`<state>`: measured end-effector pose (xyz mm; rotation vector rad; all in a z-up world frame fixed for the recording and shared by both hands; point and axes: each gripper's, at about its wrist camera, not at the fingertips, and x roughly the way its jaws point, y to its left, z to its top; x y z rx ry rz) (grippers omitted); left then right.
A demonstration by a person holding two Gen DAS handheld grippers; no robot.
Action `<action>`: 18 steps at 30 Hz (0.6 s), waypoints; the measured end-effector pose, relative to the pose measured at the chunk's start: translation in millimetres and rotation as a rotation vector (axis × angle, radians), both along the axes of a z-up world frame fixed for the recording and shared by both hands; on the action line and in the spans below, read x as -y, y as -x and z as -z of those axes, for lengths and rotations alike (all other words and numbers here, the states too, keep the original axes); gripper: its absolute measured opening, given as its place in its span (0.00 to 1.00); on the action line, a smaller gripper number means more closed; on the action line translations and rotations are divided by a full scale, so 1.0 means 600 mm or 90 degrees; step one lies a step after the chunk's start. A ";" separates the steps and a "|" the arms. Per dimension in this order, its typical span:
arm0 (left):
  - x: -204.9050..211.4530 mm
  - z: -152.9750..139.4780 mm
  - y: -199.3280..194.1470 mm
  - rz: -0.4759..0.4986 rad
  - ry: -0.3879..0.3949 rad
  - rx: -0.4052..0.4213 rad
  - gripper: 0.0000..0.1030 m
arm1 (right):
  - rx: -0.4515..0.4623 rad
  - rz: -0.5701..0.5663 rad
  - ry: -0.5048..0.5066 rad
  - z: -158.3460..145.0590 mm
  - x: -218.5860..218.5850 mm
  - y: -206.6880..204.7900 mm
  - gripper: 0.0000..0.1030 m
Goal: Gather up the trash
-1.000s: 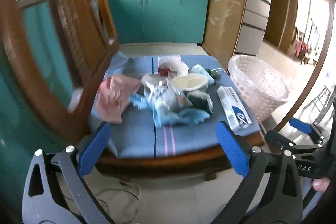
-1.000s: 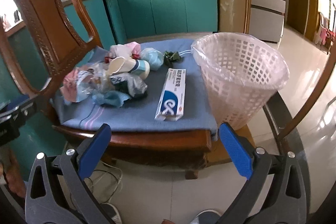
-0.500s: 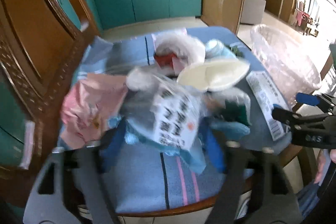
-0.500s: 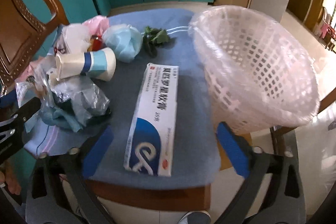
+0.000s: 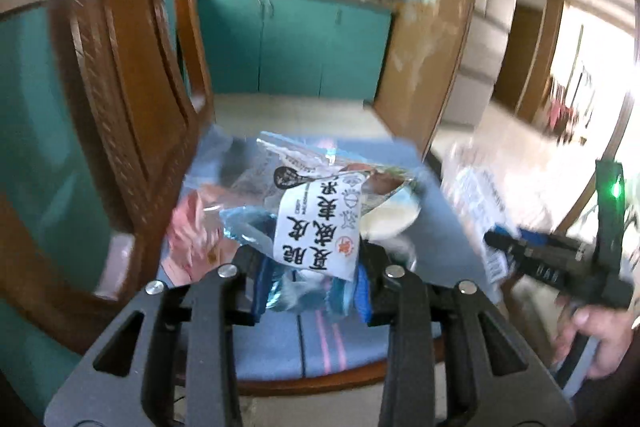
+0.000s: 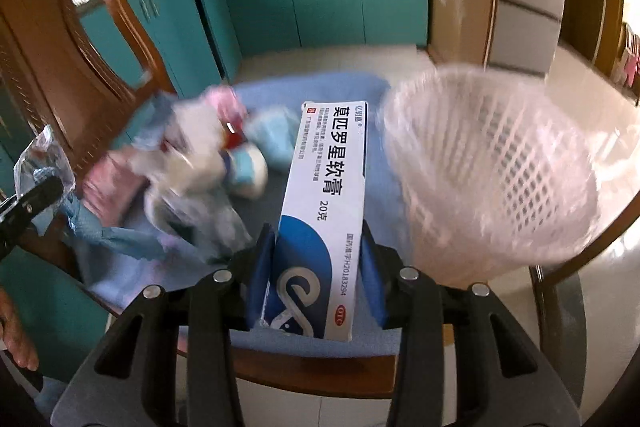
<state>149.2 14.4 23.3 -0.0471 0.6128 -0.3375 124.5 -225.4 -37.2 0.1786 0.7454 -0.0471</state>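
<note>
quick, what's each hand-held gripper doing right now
left hand-held gripper: jaws just closing, shut on the plastic snack wrapper
right hand-held gripper: jaws just closing, shut on the ointment box

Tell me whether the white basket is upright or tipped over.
Upright. The white basket stands on the blue cushion with its open rim facing up, beside the ointment box. Its contents cannot be told through the blur.

Left wrist view: close, angled down over chair seat point(image 5: 360, 339), facing kitchen cabinets point(image 5: 292, 43). Right wrist view: same seat point(image 6: 372, 115) from further right, close, basket point(image 6: 500, 179) at right. Shared: seat, trash pile point(image 6: 200, 163), cabinets.
</note>
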 end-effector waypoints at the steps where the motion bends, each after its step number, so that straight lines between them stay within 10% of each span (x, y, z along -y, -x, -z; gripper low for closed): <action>1: -0.005 -0.007 0.005 -0.009 0.011 0.011 0.33 | 0.014 -0.005 -0.002 -0.009 -0.007 0.006 0.40; 18: -0.031 0.002 -0.002 0.001 0.127 -0.008 0.35 | 0.052 -0.038 -0.001 -0.018 -0.055 0.017 0.40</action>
